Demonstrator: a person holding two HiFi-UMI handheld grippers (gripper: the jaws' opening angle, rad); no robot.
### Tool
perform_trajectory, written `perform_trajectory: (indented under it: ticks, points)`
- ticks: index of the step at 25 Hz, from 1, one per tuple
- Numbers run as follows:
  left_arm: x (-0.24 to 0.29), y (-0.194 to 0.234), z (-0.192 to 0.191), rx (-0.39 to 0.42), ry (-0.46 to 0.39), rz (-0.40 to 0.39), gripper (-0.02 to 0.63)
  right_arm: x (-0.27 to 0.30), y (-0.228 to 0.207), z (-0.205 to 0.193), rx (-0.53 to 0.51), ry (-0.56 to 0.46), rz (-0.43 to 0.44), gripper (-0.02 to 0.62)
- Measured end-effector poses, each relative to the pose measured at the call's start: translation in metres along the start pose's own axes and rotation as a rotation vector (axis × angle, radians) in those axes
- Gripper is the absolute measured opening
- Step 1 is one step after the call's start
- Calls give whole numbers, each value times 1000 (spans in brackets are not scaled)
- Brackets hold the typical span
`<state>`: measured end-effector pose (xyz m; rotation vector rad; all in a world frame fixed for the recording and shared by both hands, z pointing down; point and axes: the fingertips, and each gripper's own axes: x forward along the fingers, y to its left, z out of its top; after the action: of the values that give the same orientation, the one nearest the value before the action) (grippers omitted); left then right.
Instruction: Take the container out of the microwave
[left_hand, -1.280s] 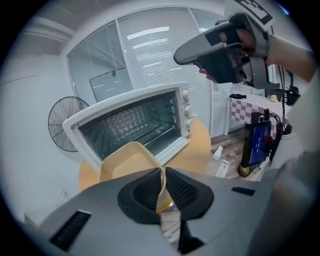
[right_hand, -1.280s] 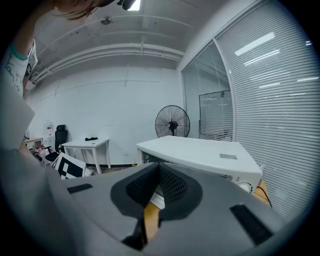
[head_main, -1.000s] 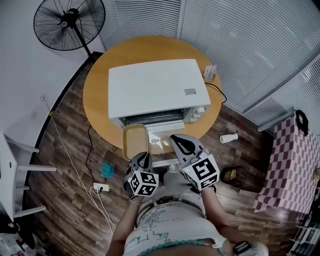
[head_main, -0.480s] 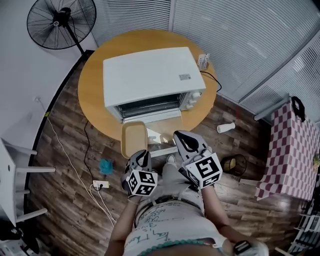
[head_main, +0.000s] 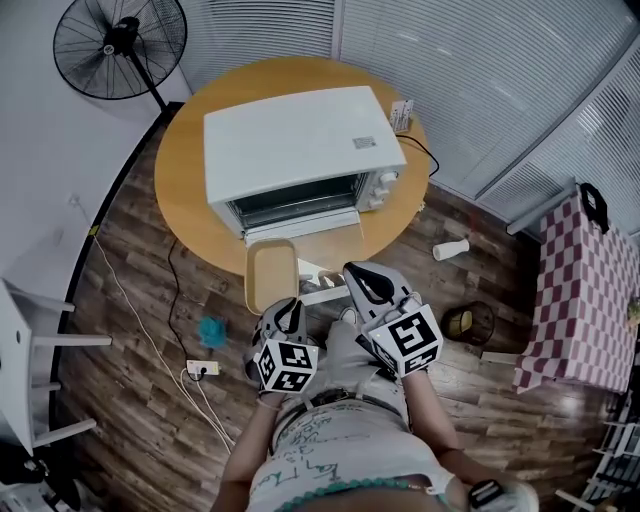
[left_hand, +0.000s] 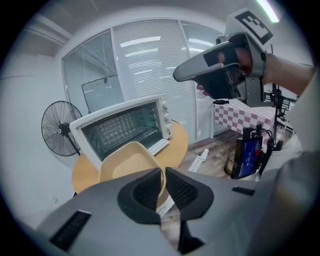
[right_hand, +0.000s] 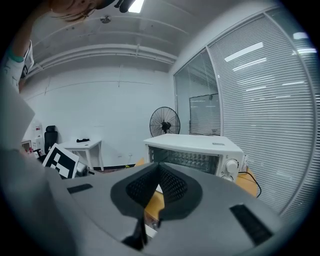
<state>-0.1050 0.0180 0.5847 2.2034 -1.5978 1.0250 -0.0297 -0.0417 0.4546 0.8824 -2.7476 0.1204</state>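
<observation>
You have backed away from the table (head_main: 190, 222) over the last second, so the microwave (head_main: 298, 140) sits farther off. The container (head_main: 271, 276) is now fully clear of its open cavity, held in the air across the tabletop's near edge. Your left gripper (left_hand: 163, 186) stays clamped on the container's near rim, and your right gripper (right_hand: 158, 175) is closed on nothing beside it. By my reading the removal is essentially done, and only setting it down remains.

The right tool (right_hand: 159, 168) holds its jaws together. Ahead, a white toaster oven (right_hand: 200, 149) sits on a wooden bench (right_hand: 246, 183), a fan (right_hand: 164, 121) behind.
</observation>
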Motion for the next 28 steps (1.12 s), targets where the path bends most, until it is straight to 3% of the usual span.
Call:
perform_trajectory:
  ticks: [28]
  points:
    - [-3,-3,0,-12,-7,-13,40,6,13,-7,-19,32,46,-8]
